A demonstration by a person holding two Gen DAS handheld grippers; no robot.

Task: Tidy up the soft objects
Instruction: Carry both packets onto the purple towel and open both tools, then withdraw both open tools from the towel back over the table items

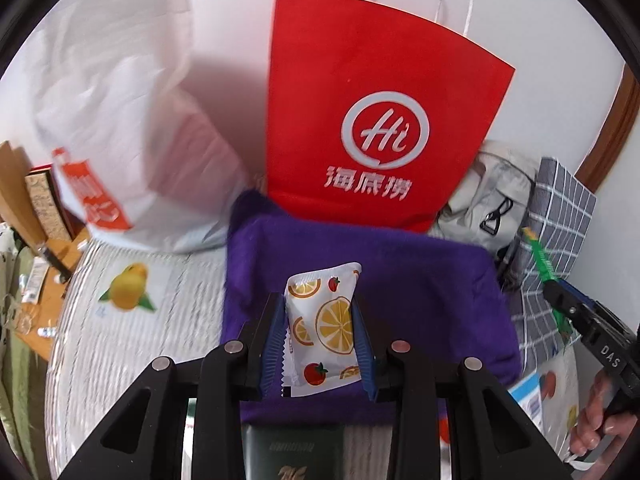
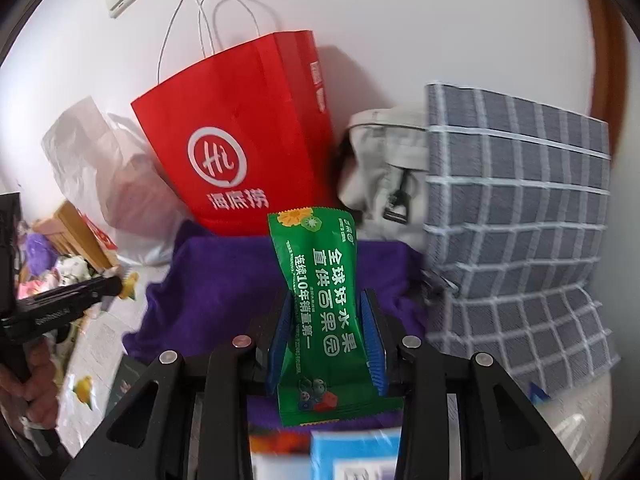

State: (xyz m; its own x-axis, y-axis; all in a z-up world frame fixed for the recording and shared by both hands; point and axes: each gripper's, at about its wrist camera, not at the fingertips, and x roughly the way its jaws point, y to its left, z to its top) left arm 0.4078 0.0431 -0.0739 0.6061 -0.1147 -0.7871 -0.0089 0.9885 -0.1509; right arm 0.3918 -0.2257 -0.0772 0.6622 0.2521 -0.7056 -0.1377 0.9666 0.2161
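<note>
My left gripper is shut on a white snack packet printed with lemon slices and strawberries, held upright between the blue pads above a purple cloth. My right gripper is shut on a long green snack packet with white lettering, also over the purple cloth. A red paper bag with white rope handles stands open just behind the cloth. In the left wrist view the right gripper comes in from the right edge with a hand on its grip.
A white plastic bag stands left of the red bag. A pale grey bag and a grey checked bag stand to its right. A dark green box and a blue-white box lie near me on the lemon-print table cover.
</note>
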